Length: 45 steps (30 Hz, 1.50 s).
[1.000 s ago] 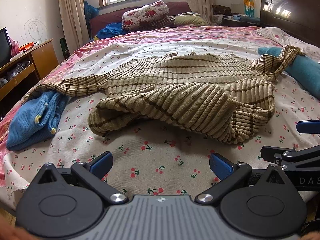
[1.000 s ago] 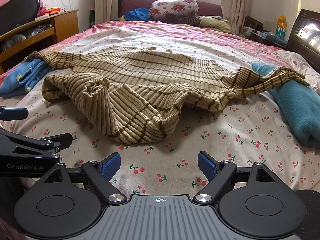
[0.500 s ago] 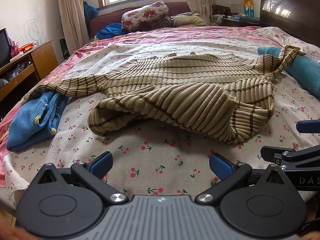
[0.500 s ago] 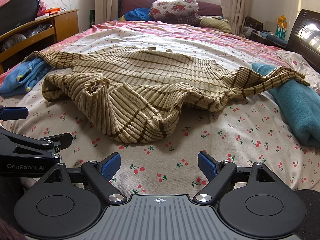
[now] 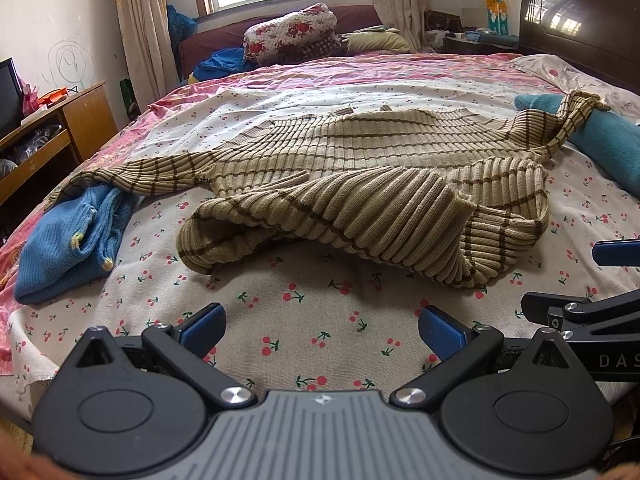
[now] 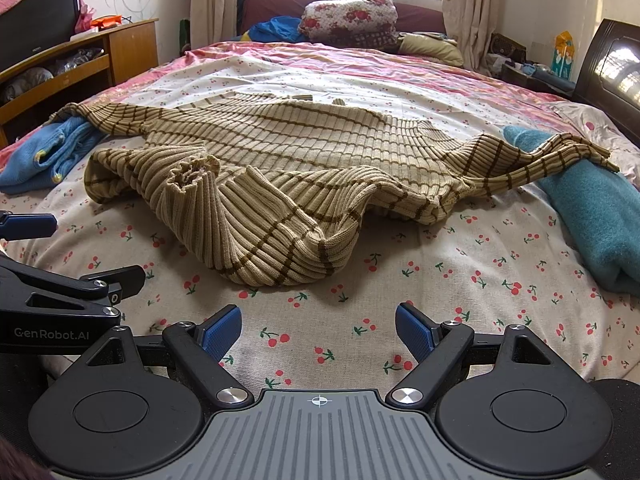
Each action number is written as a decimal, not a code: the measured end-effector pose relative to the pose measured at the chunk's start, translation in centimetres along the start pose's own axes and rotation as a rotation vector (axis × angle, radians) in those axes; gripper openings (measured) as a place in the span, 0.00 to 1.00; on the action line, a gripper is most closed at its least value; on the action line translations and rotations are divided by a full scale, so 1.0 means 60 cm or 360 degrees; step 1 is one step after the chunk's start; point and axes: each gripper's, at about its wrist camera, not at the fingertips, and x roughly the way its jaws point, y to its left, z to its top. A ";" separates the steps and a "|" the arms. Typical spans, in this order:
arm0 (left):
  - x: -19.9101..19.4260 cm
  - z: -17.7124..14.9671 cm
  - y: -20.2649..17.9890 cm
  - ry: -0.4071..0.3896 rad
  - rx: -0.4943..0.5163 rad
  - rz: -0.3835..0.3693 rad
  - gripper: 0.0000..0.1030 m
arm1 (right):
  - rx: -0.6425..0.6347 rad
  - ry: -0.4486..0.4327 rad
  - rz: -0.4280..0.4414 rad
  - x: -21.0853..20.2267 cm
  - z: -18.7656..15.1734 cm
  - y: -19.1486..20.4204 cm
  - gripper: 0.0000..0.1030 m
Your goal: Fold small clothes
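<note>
A tan ribbed sweater with brown stripes (image 5: 360, 176) lies spread on the bed, its near hem bunched and folded over itself; it also shows in the right wrist view (image 6: 280, 168). Its left sleeve runs over a blue garment (image 5: 68, 240), its right sleeve over a teal folded cloth (image 6: 592, 208). My left gripper (image 5: 320, 326) is open and empty, low over the cherry-print sheet, short of the hem. My right gripper (image 6: 318, 328) is open and empty, beside it to the right, also short of the hem.
The bed (image 5: 304, 304) has a cherry-print sheet with a pink border. A wooden cabinet (image 6: 120, 52) with a TV stands left. A dark headboard (image 5: 580, 20) is at right. Pillows and bedding (image 6: 348, 20) pile under the window.
</note>
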 end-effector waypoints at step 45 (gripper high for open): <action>-0.029 0.029 0.040 -0.0130 -0.0003 -0.0117 1.00 | 0.0068 -0.0096 0.0112 -0.021 0.039 -0.017 0.66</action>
